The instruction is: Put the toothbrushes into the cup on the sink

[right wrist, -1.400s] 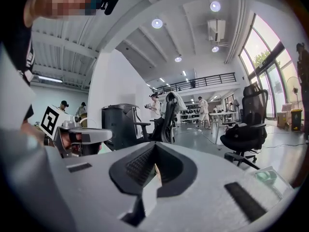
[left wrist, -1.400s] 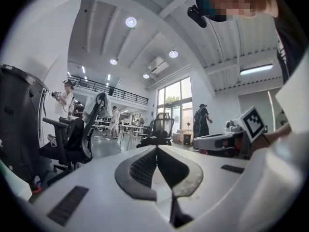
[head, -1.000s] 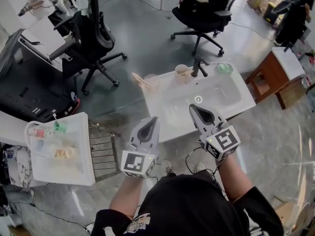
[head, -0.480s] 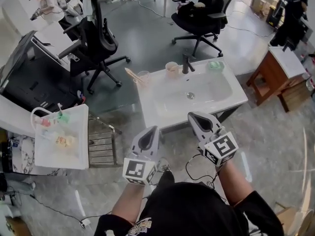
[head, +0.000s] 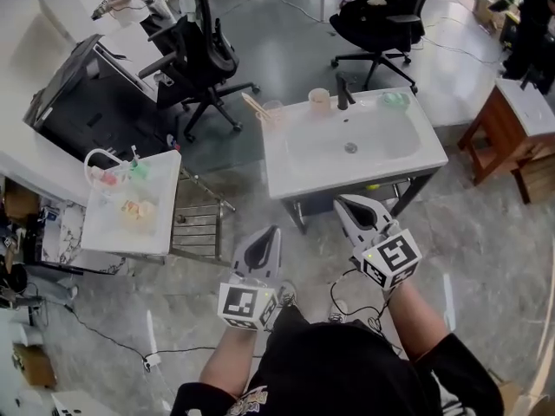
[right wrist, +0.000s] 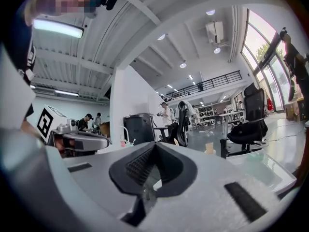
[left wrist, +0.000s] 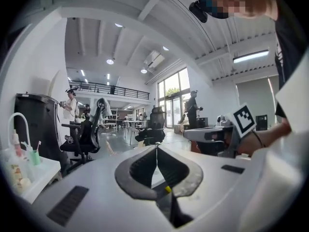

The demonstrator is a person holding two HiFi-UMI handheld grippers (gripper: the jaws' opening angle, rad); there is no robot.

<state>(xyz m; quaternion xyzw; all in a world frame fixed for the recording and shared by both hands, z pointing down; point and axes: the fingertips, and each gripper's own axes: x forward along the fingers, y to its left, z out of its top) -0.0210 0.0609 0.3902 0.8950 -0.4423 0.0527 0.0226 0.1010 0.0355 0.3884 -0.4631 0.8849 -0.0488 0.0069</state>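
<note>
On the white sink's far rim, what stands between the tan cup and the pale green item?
A dark upright faucet, shown in the head view, between the tan cup and the pale green item.

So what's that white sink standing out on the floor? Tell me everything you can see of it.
The sink is a white, glossy rectangular basin on a dark frame, standing free on the grey floor. A drain sits mid-bowl, a dark tap at the back rim. On that rim rest a beige cup, a clear cup and something green.
</note>
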